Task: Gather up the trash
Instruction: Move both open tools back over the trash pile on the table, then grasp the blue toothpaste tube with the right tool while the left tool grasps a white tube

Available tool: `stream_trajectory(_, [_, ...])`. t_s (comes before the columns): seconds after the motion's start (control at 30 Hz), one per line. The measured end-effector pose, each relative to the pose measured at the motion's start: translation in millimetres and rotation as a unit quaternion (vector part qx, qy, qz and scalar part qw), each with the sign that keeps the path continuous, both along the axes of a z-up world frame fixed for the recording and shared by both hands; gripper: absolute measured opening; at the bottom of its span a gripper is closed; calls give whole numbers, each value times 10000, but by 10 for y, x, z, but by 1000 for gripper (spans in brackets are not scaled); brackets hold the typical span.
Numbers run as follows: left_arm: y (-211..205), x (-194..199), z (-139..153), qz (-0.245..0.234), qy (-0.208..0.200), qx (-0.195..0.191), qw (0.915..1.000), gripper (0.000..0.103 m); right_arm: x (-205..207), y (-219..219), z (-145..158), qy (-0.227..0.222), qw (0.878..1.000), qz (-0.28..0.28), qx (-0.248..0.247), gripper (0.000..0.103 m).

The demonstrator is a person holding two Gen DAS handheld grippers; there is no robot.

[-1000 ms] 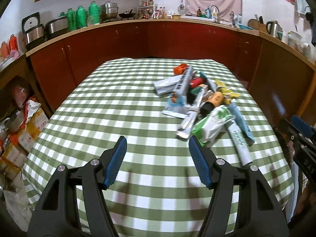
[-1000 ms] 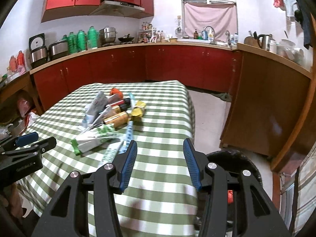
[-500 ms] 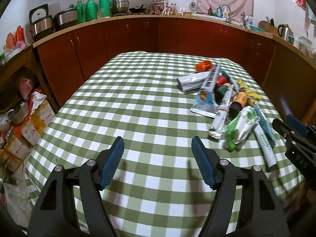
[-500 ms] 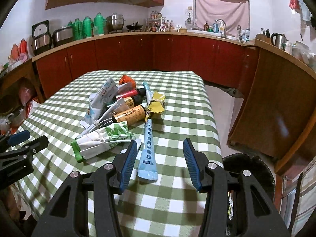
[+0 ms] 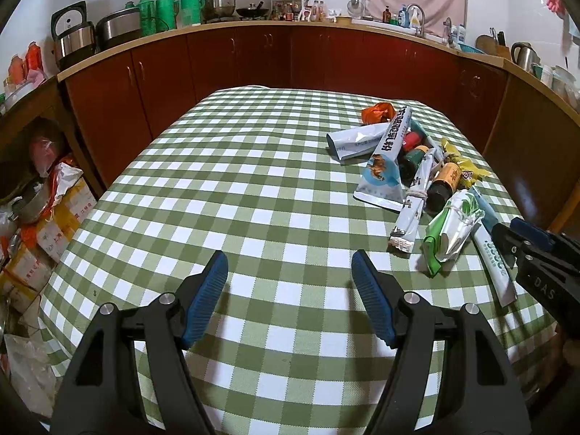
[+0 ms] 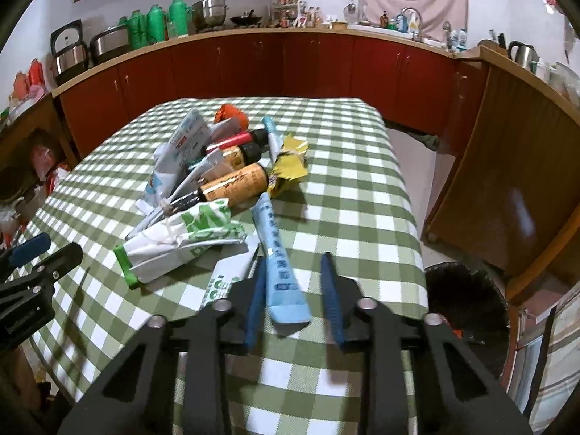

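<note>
A pile of trash lies on the green-check table (image 5: 224, 195): a pale blue tube (image 6: 277, 253), a white tube (image 6: 223, 281), a green-and-white packet (image 6: 181, 243), an amber bottle (image 6: 235, 183), a yellow wrapper (image 6: 290, 166) and a blue-white pouch (image 5: 384, 166). My right gripper (image 6: 293, 264) is open and low over the near table edge. Its fingers stand on either side of the blue tube's wide end without pinching it. My left gripper (image 5: 288, 272) is open over bare cloth, left of the pile, holding nothing.
A black bin (image 6: 467, 297) stands on the floor beside the table's right edge. A wooden panel (image 6: 507, 166) rises behind it. Red cabinets (image 5: 253, 58) line the far wall. Boxes and bags (image 5: 40, 224) crowd the floor left of the table.
My right gripper has moved forward and down over the table, so the blue tube now lies between its fingers, which stand closer together. The left gripper has drifted back a little, still open.
</note>
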State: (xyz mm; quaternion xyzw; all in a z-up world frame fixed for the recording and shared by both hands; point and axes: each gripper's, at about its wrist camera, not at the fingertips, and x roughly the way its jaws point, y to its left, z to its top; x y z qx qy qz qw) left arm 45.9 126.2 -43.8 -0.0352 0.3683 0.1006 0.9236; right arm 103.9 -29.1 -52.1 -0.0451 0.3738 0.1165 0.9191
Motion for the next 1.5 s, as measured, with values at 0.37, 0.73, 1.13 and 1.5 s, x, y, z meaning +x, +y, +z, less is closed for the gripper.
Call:
stream_trajectory(0.37, [-223, -12, 20, -192, -46, -9, 9998, 69, -142, -171, 55, -181, 9996, -104, 193, 15])
stream_trajectory(0.73, [-857, -42, 55, -766, -158, 13, 9969, 69, -397, -704, 184, -501, 9963, -701, 26, 15])
stream_trajectory(1.13, [-1424, 68, 5, -1177, -90, 171, 9929, 69, -430, -1253, 145, -455, 9911, -1246, 88, 15])
stream_trajectory(1.5, [-1567, 207, -92, -1380, 96, 185, 9902, 39, -413, -1303, 20, -344, 9920, -1208, 136, 15])
